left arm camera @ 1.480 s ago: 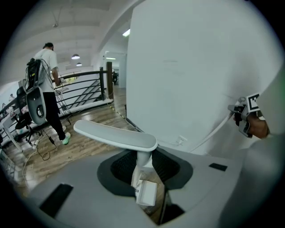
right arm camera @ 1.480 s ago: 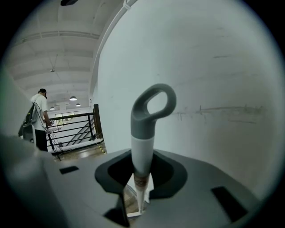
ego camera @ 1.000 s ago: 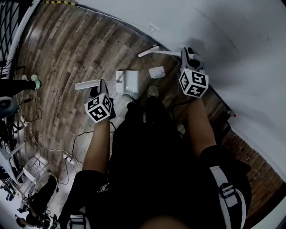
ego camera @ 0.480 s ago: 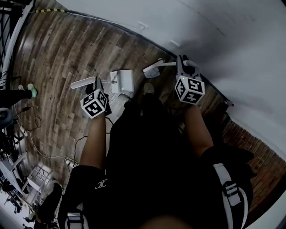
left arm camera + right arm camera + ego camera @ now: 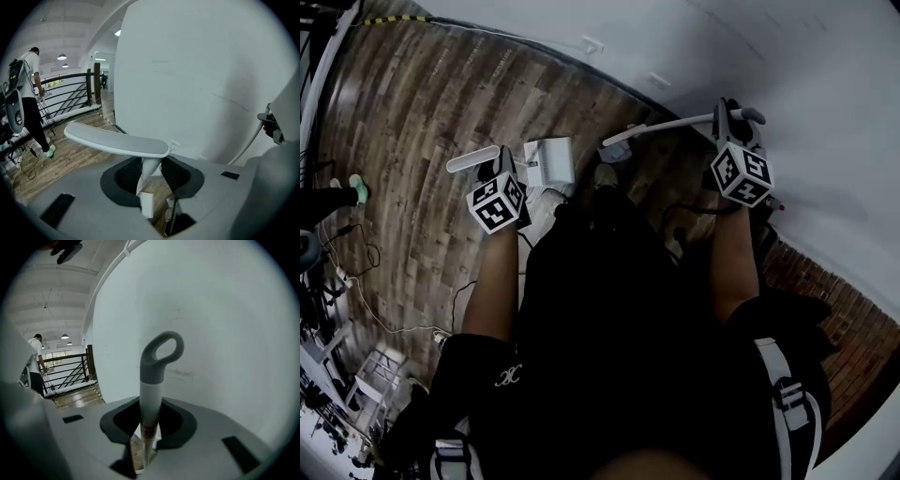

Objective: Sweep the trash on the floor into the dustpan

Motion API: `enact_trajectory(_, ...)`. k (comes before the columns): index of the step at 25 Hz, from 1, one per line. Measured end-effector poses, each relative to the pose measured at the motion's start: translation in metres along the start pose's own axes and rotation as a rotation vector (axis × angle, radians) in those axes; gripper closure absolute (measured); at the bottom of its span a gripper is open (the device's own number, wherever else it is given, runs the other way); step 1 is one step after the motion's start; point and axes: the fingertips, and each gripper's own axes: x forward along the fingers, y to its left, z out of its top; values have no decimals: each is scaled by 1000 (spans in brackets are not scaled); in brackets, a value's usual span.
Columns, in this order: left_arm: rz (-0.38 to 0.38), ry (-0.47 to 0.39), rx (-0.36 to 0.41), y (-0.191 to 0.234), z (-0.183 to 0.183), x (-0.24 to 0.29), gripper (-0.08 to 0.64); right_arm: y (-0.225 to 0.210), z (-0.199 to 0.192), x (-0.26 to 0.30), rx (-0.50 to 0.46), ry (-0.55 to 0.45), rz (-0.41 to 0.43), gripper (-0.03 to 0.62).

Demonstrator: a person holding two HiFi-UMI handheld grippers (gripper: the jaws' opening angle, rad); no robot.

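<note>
**Q:** Step in hand?

**A:** The sweep itself, I judge. My left gripper [image 5: 147,187] is clenched on the stem of the dustpan handle [image 5: 117,140]. The dustpan [image 5: 553,161] sits on the floor [image 5: 422,103] just far of my feet. My right gripper [image 5: 145,437] is clamped on the broom [image 5: 152,380] shaft.

**Q:** Next move?

**A:** Draw the broom's low end leftward to the pan mouth, holding the pan flat and steady.

**Q:** Unclear?

**A:** The pale lump [image 5: 616,150] just right of the pan could be trash or the brush head; I cannot tell. My body hides the near floor.
</note>
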Motion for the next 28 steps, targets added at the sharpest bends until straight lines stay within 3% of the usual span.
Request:
enact_trajectory(3,-24,-5,4,-2,0,1,431,-3,-9,-16,-78,40,58,503)
enact_trajectory(6,-33,-5,8,-4,1,4,430,11,-27,-26,-239,112,172,505)
enact_trajectory(11,-25,-1,58,-9,1,7,431,52,-77,-25,-635,275,463,506)
enact_trajectory(13,-19,-3,63,-10,2,8,431,71,-98,-15,-723,337,581,506)
enact_trajectory(16,-31,-6,74,-16,-3,7,433,101,-114,4,-747,348,694,506)
enact_trajectory(21,-70,-8,92,-16,-13,-3,431,170,-122,28,-760,337,813,506)
enact_trajectory(28,-134,-44,101,0,-33,-20,431,285,-153,4,-870,355,1013,506)
